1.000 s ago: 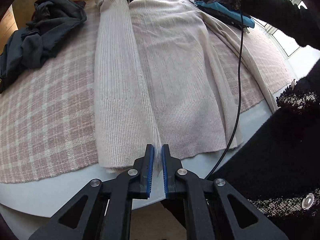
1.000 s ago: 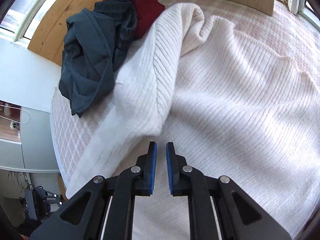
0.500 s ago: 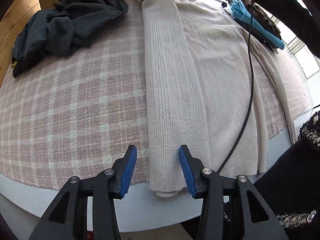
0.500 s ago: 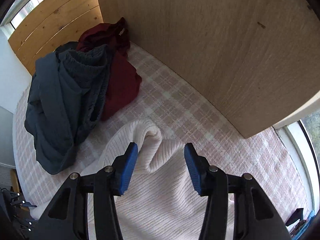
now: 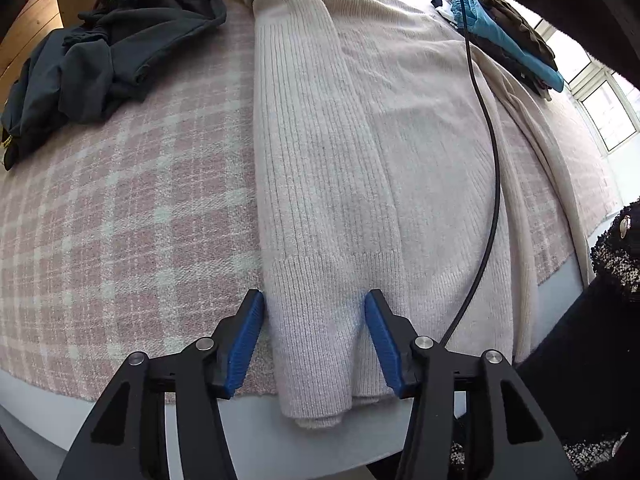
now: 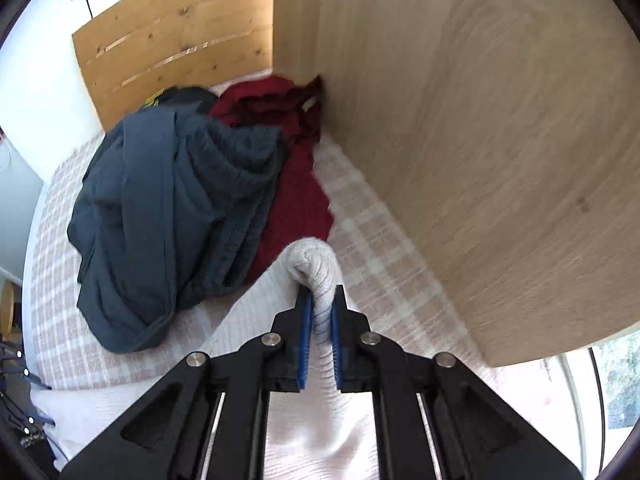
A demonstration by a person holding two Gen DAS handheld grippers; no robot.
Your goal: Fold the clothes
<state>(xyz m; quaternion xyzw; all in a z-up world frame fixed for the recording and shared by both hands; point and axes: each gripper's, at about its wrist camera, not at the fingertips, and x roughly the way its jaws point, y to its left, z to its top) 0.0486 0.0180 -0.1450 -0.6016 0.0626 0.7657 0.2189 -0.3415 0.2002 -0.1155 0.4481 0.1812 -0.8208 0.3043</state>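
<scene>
A cream ribbed sweater (image 5: 360, 140) lies flat on the pink plaid cloth (image 5: 120, 220), one side folded inward into a long strip. My left gripper (image 5: 314, 332) is open, its blue pads either side of the folded strip's hem at the near table edge. My right gripper (image 6: 320, 328) is shut on the sweater's bunched far corner (image 6: 316, 268), near the wooden panel.
A dark blue-grey heap of clothes (image 5: 100, 52) lies at the far left; it also shows in the right wrist view (image 6: 168, 200), beside a dark red garment (image 6: 292, 168). A wooden panel (image 6: 480, 140) stands right of them. Folded teal and brown clothes (image 5: 508, 40) lie far right. A black cable (image 5: 494, 160) crosses the sweater.
My left gripper let go of the hem, opened and now straddles the folded strip. My right gripper opened, moved to the sweater's far corner and shut on it.
</scene>
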